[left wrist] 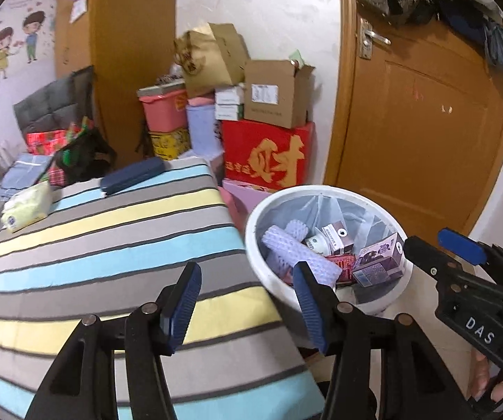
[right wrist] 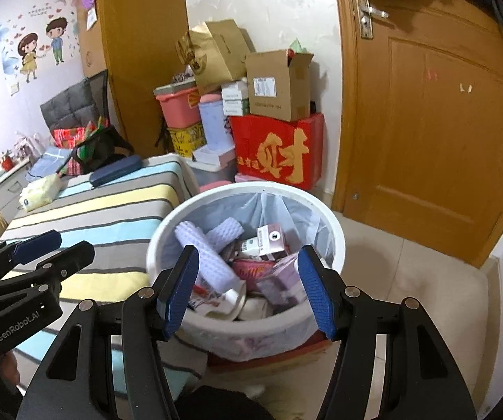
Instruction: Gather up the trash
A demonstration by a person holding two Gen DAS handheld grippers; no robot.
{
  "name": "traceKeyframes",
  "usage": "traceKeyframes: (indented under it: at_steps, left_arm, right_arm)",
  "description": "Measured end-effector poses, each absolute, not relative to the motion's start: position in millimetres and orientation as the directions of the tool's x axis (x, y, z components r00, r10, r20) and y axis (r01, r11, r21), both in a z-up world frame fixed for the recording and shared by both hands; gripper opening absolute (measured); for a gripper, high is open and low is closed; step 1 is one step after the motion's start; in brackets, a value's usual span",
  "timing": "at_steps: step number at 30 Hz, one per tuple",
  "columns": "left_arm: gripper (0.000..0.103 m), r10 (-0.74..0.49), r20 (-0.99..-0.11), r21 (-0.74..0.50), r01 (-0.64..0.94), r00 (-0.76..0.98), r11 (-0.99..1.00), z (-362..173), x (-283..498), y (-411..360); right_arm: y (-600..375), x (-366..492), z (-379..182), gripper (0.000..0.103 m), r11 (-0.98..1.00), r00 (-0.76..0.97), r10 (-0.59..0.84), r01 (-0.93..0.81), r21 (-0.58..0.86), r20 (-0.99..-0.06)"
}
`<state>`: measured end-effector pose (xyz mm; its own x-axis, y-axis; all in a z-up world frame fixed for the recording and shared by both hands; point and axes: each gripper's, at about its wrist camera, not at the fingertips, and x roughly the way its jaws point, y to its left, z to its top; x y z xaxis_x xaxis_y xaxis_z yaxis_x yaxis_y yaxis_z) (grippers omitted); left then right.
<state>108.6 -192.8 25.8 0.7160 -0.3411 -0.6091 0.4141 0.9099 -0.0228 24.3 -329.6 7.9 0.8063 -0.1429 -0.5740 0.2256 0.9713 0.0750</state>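
Observation:
A white trash bin [left wrist: 321, 189] [right wrist: 262, 185] with a clear liner stands on the floor beside the bed. Inside lie lavender foam rolls [left wrist: 300, 255] [right wrist: 209, 259], a purple carton [left wrist: 381, 259] [right wrist: 279, 280] and small boxes [right wrist: 269, 241]. My left gripper [left wrist: 246, 280] is open and empty, over the bed's corner and the bin's near left rim. My right gripper [right wrist: 249, 262] is open and empty above the bin's near side. Each gripper shows in the other's view: the right one [left wrist: 426, 241] beside the bin, the left one [right wrist: 72, 243] over the bed.
The striped bed sheet [left wrist: 111, 238] carries a pale tissue pack [left wrist: 27, 206] and a dark blue case [left wrist: 132, 175]. Stacked boxes, with a red one [left wrist: 269, 154], stand against the wall behind the bin. A wooden door [left wrist: 426, 122] is at the right.

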Motion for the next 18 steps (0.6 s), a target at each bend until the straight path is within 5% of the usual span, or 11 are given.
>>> traceKeyframes:
  at_steps: [18]
  left_arm:
    - [0.055, -0.306, -0.536, -0.005, 0.360, 0.787, 0.933, 20.7, 45.9, -153.8]
  right_arm:
    - [-297.6, -8.0, -1.7, 0.060, 0.974, 0.853, -0.137, 0.210, 0.090, -0.503]
